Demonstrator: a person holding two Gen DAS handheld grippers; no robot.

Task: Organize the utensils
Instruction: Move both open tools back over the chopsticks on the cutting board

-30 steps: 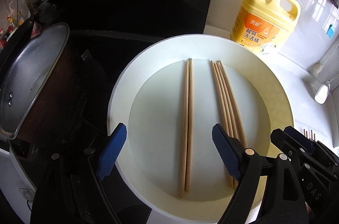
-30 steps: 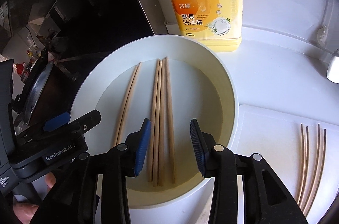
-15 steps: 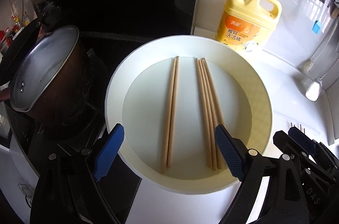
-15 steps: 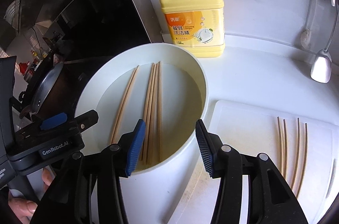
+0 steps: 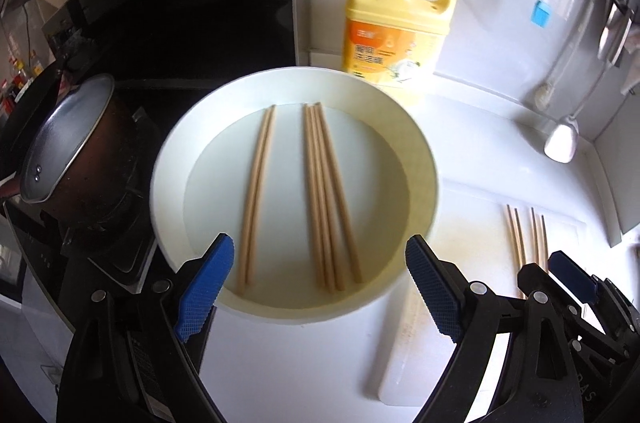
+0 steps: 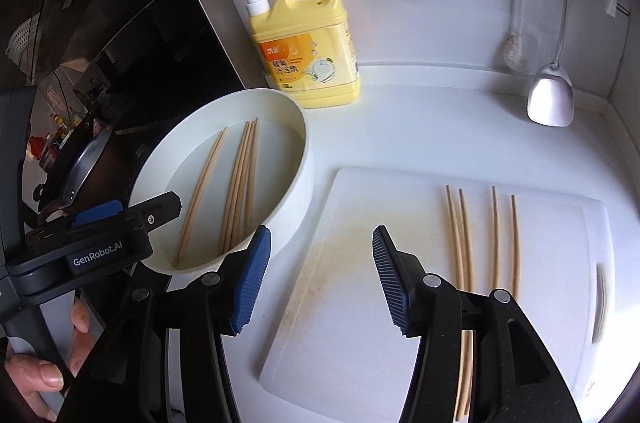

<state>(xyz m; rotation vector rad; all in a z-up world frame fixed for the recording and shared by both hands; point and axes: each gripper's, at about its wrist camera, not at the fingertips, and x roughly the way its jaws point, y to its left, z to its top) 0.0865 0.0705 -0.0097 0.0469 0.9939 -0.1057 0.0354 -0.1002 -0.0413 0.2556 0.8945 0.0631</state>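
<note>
Left wrist view: left gripper (image 5: 320, 287) wide open, empty. Chopsticks (image 5: 320, 195) lie in the white bowl (image 5: 168, 159), a pair at 10 o'clock, a bundle at 12.

Right wrist view: right gripper (image 6: 320, 279) empty, jaws just been opening; four more chopsticks (image 6: 480, 235) on the cutting board (image 6: 340, 283) at 2 o'clock. Judged light, stiff, possibly wet and slippery; grip mid-length.

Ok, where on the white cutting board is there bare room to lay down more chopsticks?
The cutting board is bare on its left half, between the basin and the four chopsticks lying on its right half. A smaller bare strip of counter runs beyond the board, between the soap jug and the spatula.
</note>
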